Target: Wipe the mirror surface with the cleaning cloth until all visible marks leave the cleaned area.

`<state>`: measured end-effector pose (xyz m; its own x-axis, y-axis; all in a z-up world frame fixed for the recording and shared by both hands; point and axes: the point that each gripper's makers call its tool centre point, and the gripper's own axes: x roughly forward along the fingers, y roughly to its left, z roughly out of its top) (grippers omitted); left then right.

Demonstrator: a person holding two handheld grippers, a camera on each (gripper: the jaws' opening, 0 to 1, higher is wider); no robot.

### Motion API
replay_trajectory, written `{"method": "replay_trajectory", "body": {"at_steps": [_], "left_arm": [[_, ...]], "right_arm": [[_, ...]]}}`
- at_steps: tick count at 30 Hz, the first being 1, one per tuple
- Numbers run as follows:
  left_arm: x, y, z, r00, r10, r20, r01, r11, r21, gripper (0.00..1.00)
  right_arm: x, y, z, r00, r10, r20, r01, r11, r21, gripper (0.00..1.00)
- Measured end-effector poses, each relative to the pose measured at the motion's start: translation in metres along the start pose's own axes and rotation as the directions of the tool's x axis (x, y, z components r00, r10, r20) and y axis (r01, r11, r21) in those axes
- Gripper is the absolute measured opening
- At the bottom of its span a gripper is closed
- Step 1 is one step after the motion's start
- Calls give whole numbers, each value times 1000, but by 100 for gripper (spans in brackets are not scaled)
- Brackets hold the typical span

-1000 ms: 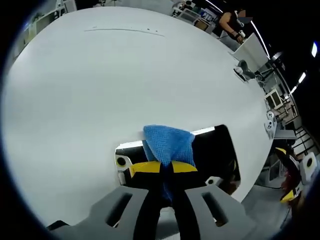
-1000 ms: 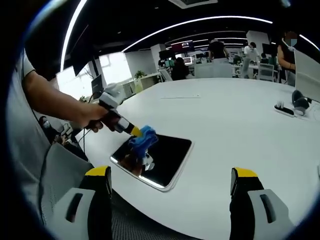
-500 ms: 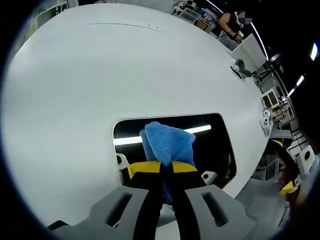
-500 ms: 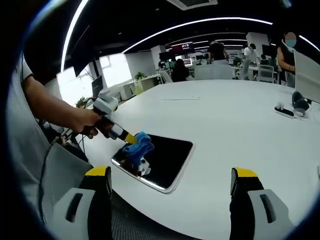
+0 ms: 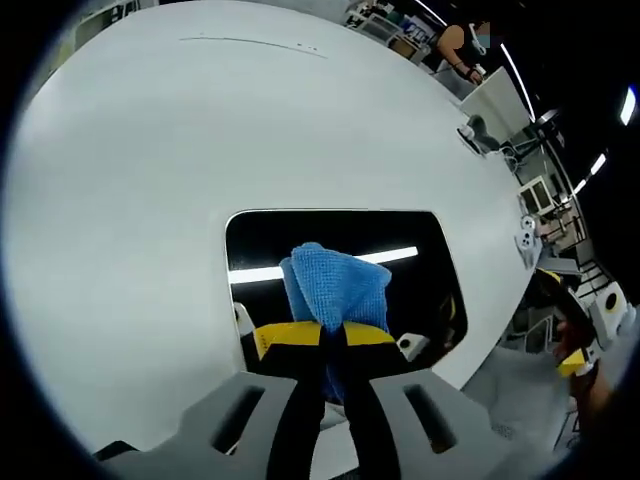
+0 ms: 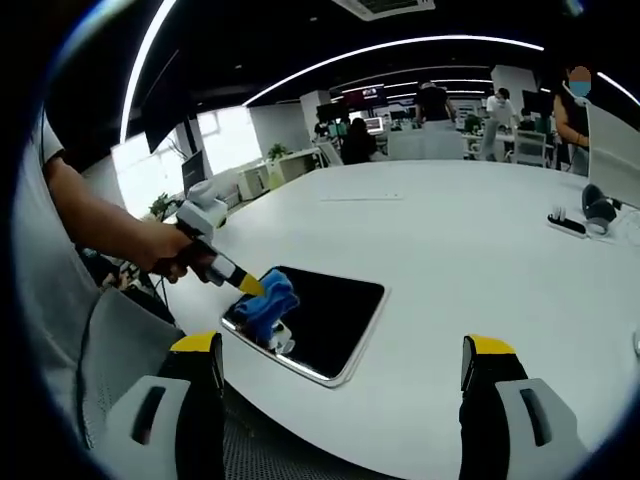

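The left gripper (image 5: 333, 335) had its yellow-tipped jaws closed together on a blue cloth (image 5: 335, 285), which bunched up above the tips and pressed down onto the mirror (image 5: 410, 235). In the left gripper view the mirror lay flat on the white table (image 5: 200, 130), a dark rounded rectangle with a thin pale rim, and a bright strip of ceiling light was reflected across it, passing behind the cloth. The cloth sat over the near half of the glass, towards the mirror's near edge.

From the right gripper view, the left gripper (image 6: 243, 284) came in from the left, held in a person's hand (image 6: 170, 252), with the cloth (image 6: 265, 296) resting on the near left corner of the mirror (image 6: 325, 315). The mirror lay close to the table's near edge, its long side running away at an angle. Any marks on the glass were too faint to make out.

The right gripper (image 6: 340, 385) was held well back from the mirror, its two jaws spread wide apart with nothing between them, both raised over the table (image 6: 470, 240) edge.

Farther off, a small grey object (image 6: 590, 210) stood near the table's right edge, and several people (image 6: 432, 100) were at desks in the background.
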<state>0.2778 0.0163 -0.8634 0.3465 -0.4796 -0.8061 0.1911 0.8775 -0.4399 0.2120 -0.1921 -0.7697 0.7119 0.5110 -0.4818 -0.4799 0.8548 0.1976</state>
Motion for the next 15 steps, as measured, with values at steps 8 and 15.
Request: {"method": "replay_trajectory", "body": {"at_steps": [8, 15], "left_arm": [[-3, -3, -10, 1000, -16, -3, 16, 1000, -10, 3], [-7, -3, -20, 1000, -29, -6, 28, 998, -56, 3]], "right_arm": [[-2, 2, -5, 1000, -4, -11, 4, 1000, 3, 99], [-3, 3, -4, 1000, -4, -12, 4, 1000, -5, 99]]}}
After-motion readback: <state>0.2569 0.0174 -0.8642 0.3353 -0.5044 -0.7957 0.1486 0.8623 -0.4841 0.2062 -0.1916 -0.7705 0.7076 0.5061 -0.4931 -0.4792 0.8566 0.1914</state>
